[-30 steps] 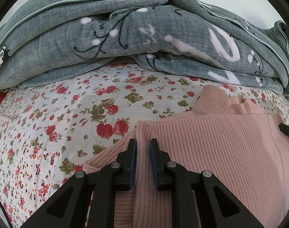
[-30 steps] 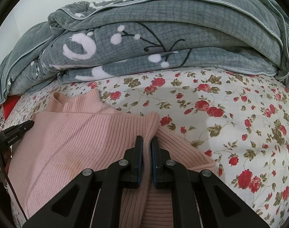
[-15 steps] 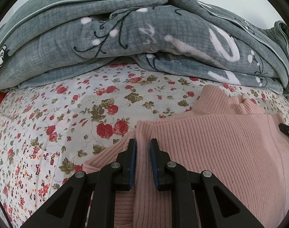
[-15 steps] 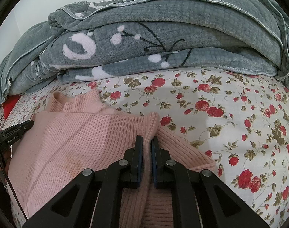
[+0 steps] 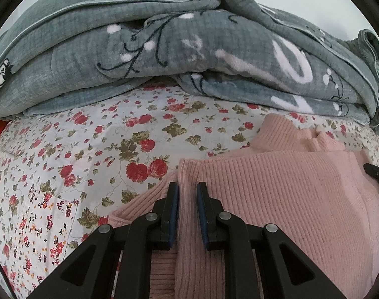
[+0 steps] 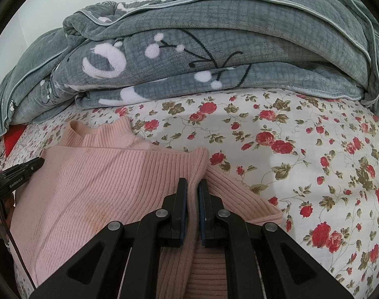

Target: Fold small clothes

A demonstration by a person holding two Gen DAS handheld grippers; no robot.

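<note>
A pink ribbed knit sweater [image 5: 284,189] lies on the flowered bedsheet [image 5: 94,149], its high collar toward the grey blanket. My left gripper [image 5: 187,189] is shut on a folded-over edge of the sweater near its left side. In the right wrist view the same pink sweater [image 6: 109,182] shows, and my right gripper [image 6: 193,184] is shut on the folded edge at its right side. The tip of the left gripper [image 6: 27,168] shows at the left edge of that view, and the right one's tip [image 5: 376,172] at the right edge of the left wrist view.
A thick grey blanket [image 5: 164,42] with white and black patterns is piled across the back of the bed [image 6: 214,42]. Something red [image 6: 12,137] shows under its left end. Flowered sheet [image 6: 326,162] spreads to the right of the sweater.
</note>
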